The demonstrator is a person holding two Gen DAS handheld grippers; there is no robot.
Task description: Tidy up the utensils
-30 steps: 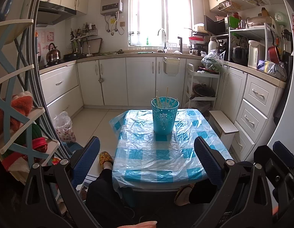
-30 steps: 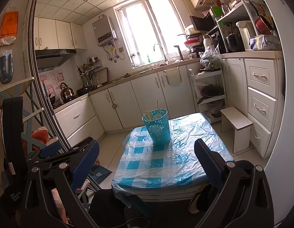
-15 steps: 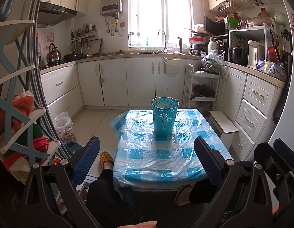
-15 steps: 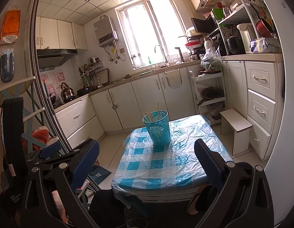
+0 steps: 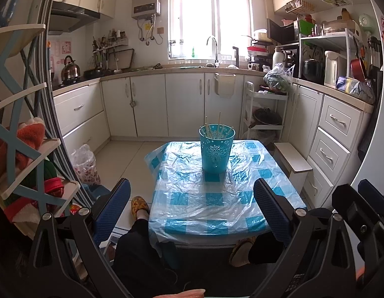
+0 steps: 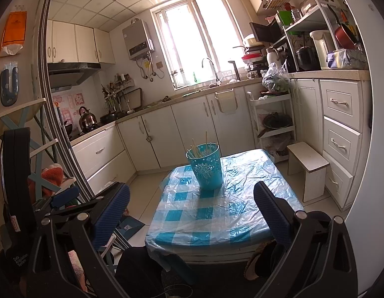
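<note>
A teal perforated holder (image 5: pixel 215 149) stands on the far half of a small table (image 5: pixel 211 206) with a blue-and-white checked plastic cover. Several pale chopsticks (image 5: pixel 218 127) stand inside it. The holder (image 6: pixel 205 166) and chopsticks (image 6: pixel 199 146) also show in the right wrist view. My left gripper (image 5: pixel 192 203) is open and empty, held back from the table's near edge. My right gripper (image 6: pixel 192 206) is open and empty, also short of the table (image 6: pixel 211 221). The right gripper's body shows at the left view's right edge (image 5: pixel 360 213).
A white stool (image 5: pixel 293 159) stands right of the table, by white drawers (image 5: pixel 333 139). A shelf rack (image 5: pixel 23 149) with cloths is at the left. The person's legs and slippers (image 5: pixel 140 204) are under the table's near edge. A plastic bag (image 5: pixel 84 164) lies on the floor.
Both grippers have drifted slightly; the right view has tilted up a little. Nothing on the table has moved.
</note>
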